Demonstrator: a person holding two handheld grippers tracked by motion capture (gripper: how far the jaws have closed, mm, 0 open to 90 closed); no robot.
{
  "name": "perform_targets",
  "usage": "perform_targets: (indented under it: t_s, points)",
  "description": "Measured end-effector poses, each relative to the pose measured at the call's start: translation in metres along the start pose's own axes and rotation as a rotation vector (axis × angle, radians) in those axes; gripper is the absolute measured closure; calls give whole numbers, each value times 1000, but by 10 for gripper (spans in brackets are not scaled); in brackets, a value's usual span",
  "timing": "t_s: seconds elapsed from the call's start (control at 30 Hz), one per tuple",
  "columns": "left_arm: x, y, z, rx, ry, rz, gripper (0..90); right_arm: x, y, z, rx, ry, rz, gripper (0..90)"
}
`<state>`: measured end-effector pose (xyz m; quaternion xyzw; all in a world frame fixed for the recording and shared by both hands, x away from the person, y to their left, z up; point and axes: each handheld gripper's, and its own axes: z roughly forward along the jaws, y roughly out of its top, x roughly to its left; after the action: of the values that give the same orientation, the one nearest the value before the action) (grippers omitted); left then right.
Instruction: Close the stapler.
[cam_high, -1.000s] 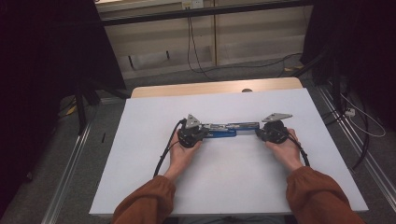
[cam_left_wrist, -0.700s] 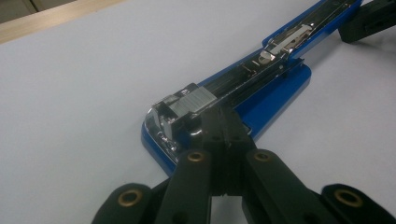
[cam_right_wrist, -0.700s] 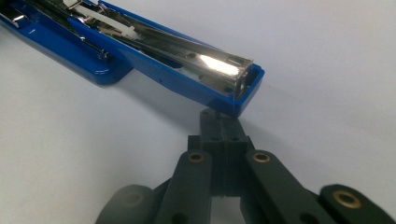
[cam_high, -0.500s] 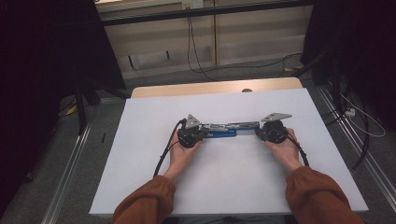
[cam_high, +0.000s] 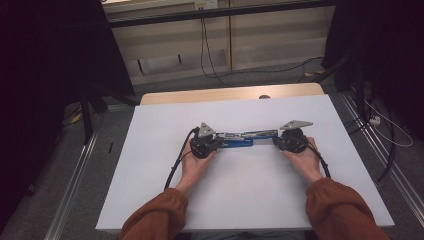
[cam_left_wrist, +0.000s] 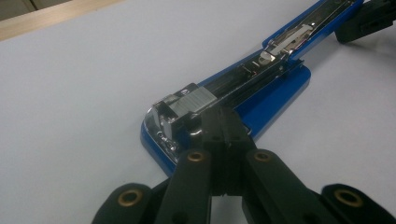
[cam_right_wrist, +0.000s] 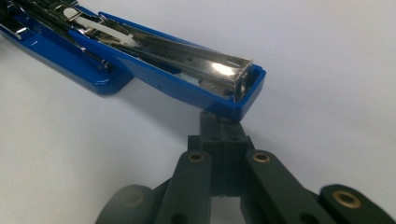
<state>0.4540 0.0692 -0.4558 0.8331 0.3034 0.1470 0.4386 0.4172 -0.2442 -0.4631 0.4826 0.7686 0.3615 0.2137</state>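
Blue plastic and bright metal — that was the stapler (cam_high: 239, 140), lying swung open and stretched flat near the middle of the white worktop (cam_high: 150, 150), between my two hands. My left claw (cam_left_wrist: 221, 122) sat at the stapler's hinge end, its jaws pressed together with no gap showing between them, their tips resting against the metal block there (cam_left_wrist: 186, 105); I could not tell whether anything was pinched between them. My right claw (cam_right_wrist: 223, 123) met the opposite end — the tip of the opened blue arm with its shiny staple channel (cam_right_wrist: 219, 65) — and its jaws were likewise clenched tight, tucked just under that tip. From the high view, my left hand (cam_high: 192, 165) and right hand (cam_high: 302, 160) cradled the claws from the near side, rust-coloured sleeves (cam_high: 155, 220) entering at the bottom edge. Beyond the white sheet a strip of wooden edge (cam_high: 220, 94) showed.
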Motion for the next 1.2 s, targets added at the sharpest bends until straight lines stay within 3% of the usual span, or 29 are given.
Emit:
perform_targets:
  t_s: [0.9,1.2]
  points:
    - [-1,0,0,0,1,0,900,2,3,-3,-62,1,-12,900]
    - [0,0,0,-3,0,5,900,5,6,-6,-109,22,-15,900]
